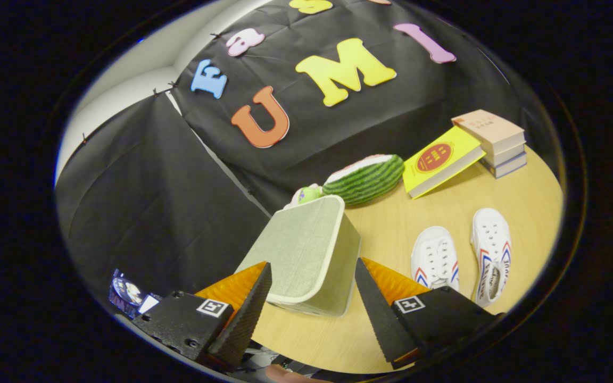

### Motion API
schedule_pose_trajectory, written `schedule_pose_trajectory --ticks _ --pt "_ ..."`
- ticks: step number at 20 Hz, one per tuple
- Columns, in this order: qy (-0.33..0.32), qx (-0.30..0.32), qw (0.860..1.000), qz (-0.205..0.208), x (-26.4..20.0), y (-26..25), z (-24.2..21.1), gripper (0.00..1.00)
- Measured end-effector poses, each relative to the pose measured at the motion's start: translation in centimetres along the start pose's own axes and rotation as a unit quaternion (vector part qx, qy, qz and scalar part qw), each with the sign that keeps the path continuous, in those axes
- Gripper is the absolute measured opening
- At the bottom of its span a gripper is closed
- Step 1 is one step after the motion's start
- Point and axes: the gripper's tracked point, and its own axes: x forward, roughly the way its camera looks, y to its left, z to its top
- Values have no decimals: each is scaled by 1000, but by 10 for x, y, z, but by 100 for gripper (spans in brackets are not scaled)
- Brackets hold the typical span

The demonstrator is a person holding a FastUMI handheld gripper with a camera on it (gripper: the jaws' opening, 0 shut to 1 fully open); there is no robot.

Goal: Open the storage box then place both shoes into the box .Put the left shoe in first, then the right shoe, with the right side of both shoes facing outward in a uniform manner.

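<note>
One gripper (312,298), jaws spread wide and grasping nothing, its two fingers (245,314) framing the near end of the box without touching it. One box (306,255), pale green fabric with a cream rim, lid closed, standing on the tabletop (524,202) just ahead of and between the fingers; its long axis runs away from the gripper toward the wall, and it appears tilted in this view. Two shoes, white with red and blue side stripes, lying on the tabletop to the right of the box and apart from it, side by side but not touching: the nearer shoe (435,258) sits just beyond the right finger, the outer shoe (491,252) further right. Both lie with long axes roughly parallel to the box, toes pointing away toward the wall, openings toward the gripper. Beyond the box, one small green and pink item (306,194), partly hidden behind its far edge, kind not clear. Next to it, one watermelon-patterned piece (365,178). Further right, one yellow book (442,159) leaning against a stack of three books (493,141), near the wall.
</note>
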Motion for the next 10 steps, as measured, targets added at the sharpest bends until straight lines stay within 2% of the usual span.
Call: schedule_pose_trajectory --ticks 4,6,8,10 --pt "49 60 997 28 51 -32 5 97" --pt "91 92 991 44 75 -42 3 96" --pt "129 139 979 80 95 -40 2 94" --pt "152 188 960 140 105 -26 8 89"
